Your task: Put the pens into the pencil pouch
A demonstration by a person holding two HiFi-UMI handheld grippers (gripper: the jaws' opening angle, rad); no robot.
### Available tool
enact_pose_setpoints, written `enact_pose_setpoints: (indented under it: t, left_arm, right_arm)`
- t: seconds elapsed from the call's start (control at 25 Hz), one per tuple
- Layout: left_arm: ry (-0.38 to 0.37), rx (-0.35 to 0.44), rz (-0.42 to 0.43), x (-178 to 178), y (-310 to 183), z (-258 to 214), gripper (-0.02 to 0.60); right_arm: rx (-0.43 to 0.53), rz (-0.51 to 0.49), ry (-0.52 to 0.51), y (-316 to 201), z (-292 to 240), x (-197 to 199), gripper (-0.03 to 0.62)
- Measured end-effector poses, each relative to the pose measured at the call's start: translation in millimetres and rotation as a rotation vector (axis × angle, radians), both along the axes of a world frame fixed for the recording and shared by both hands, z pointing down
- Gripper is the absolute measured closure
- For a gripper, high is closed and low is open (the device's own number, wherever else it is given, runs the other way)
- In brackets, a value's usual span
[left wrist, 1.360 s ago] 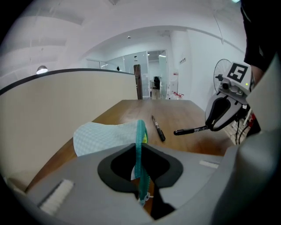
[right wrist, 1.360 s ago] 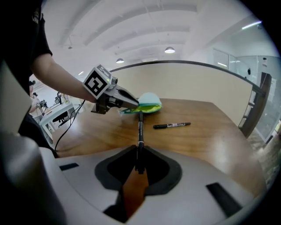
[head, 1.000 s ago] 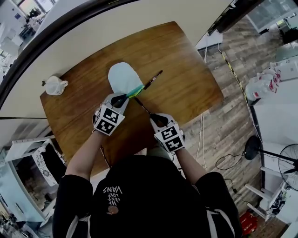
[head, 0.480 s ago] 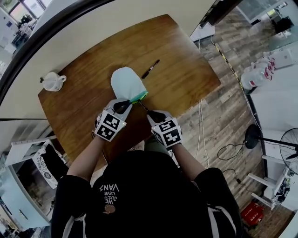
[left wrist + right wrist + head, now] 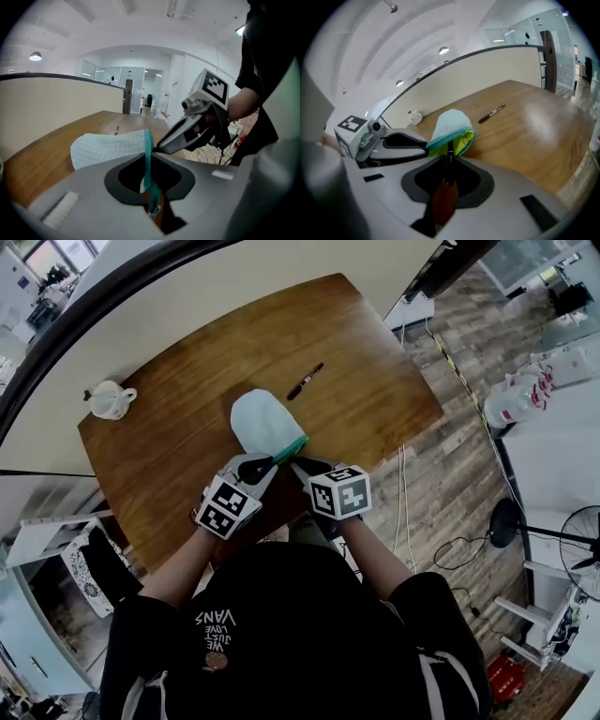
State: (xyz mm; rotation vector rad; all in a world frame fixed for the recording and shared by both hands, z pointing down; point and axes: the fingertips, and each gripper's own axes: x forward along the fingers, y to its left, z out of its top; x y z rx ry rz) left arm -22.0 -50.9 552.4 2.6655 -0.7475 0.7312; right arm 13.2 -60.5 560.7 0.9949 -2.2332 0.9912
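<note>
A pale mint pencil pouch point(image 5: 261, 418) with a teal zipper and lime lining lies on the wooden table point(image 5: 187, 352). My left gripper point(image 5: 259, 465) is shut on its zipper edge point(image 5: 148, 145) and holds the mouth up. My right gripper point(image 5: 298, 466) is shut on a black pen point(image 5: 450, 157) that points into the open mouth point(image 5: 459, 140). In the left gripper view the right gripper point(image 5: 187, 136) comes in from the right and meets the zipper. A second black pen point(image 5: 305, 382) lies loose on the table beyond the pouch.
A small white object point(image 5: 109, 399) sits at the table's far left corner. The table's right edge point(image 5: 427, 418) drops to a plank floor with cables. A curved cream partition point(image 5: 487, 65) runs behind the table.
The left gripper has dragged the pouch toward the table's near edge, away from the loose pen. The right gripper has rolled and brought its pen up to the pouch mouth.
</note>
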Motion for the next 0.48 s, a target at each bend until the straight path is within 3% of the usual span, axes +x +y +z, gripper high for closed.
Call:
enact_pose_setpoints:
  t: [0.28,0.48]
  left_arm:
    - [0.082,-0.047,-0.063,7.2,-3.8,-9.2,0.54]
    - [0.186,-0.143,-0.2,1.4,-22.6,-9.2,0.54]
  right_arm:
    - [-0.09,0.057,-0.103,-28.1,5.9,-1.3,0.523]
    - [-0.093,0.09,-0.223,-50.4,2.0,-3.4,0.522]
